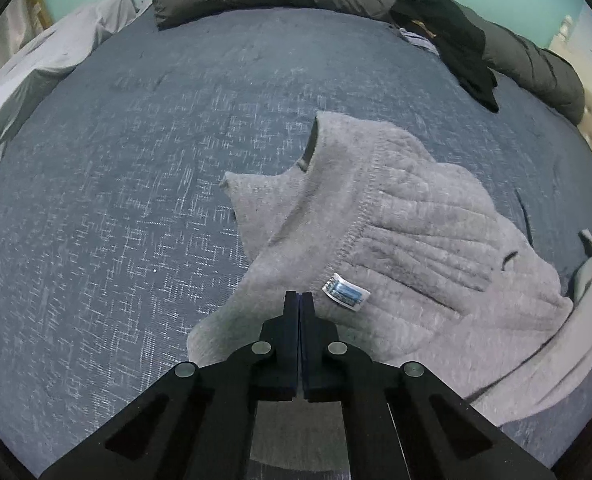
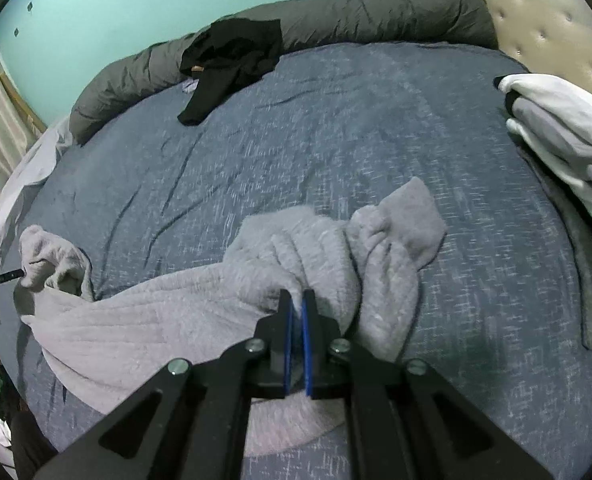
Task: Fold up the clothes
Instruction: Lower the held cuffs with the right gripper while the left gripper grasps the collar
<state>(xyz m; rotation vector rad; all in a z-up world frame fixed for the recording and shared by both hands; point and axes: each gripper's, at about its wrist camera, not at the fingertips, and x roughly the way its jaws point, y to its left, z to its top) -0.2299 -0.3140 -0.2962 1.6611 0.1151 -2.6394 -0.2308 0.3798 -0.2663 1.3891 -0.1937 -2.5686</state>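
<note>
Two Grippers Clamped on One Grey Garment: Lift-and-Spread Step

Both sets of jaws are closed. The left gripper (image 1: 300,294) has its pads pressed flat together at an edge of the grey fleece garment (image 1: 408,240), close to the small blue-and-white label (image 1: 346,293). How much cloth sits between the pads cannot be read from the left wrist view; the right wrist view shows cloth bunched at that gripper's tip, so a pinch on a thin edge is likely. The right gripper (image 2: 297,300) is closed on a thick gathered bunch of the same garment, with cloth visible between the blue pads.

The garment lies crumpled on the blue bedspread (image 1: 136,160), stretched loosely between the two grip points, with one loose flap lying beyond the right gripper. Further out, a black garment (image 2: 232,60) rests against the rolled dark duvet (image 2: 336,20) at the far edge, and a folded white-and-grey stack (image 2: 568,140) lies well apart to the right.

Step in hand: acquisition of two hold points before the first fold.

Next move, as judged:
1. Raise both grippers together.
2. Draw them apart until the cloth hangs taut.
3. Lay it flat on the bedspread.

Caution: the bunched right grip may carry several layers; a regrip may be required.
</note>
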